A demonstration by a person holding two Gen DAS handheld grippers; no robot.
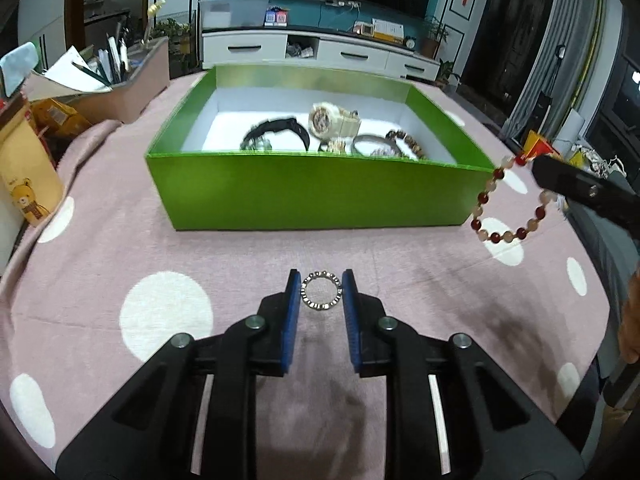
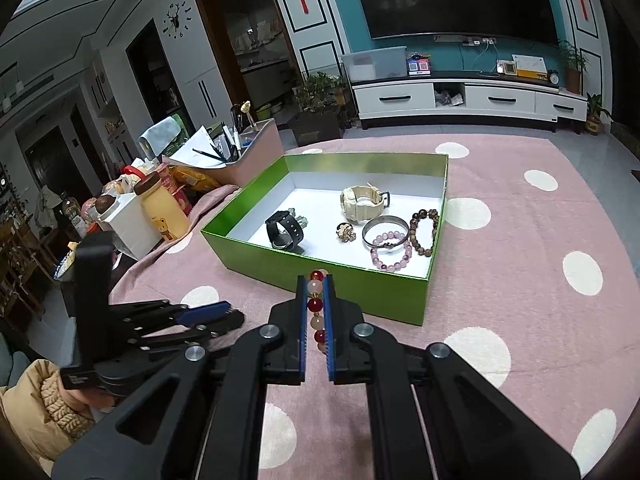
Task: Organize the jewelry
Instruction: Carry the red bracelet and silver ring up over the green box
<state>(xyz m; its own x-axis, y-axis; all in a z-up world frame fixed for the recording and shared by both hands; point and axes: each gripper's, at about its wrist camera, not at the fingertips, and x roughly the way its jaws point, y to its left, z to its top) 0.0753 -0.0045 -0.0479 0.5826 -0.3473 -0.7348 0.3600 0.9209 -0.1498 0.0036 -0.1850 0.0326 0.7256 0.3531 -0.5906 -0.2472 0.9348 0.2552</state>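
A green box [image 1: 312, 192] with a white floor stands on the pink dotted cloth; it also shows in the right wrist view [image 2: 340, 280]. It holds a black watch [image 2: 284, 232], a cream watch [image 2: 362, 199], a metal bangle [image 2: 385, 227], a pink bead bracelet [image 2: 390, 254], a brown bead bracelet [image 2: 424, 232] and a gold piece [image 2: 346, 233]. My left gripper [image 1: 321, 286] is open around a small silver ring-shaped bracelet [image 1: 321, 291] lying on the cloth. My right gripper [image 2: 315, 292] is shut on a red and pale bead bracelet [image 2: 315, 304], held above the cloth near the box's front right corner [image 1: 508, 200].
A yellow bear bottle [image 2: 164, 210], a white container [image 2: 128, 224], snack packs and a pink organizer with pens [image 2: 244, 148] crowd the table's left side. A TV cabinet [image 2: 468, 100] stands beyond the table. The person's sleeve [image 2: 44, 404] is at lower left.
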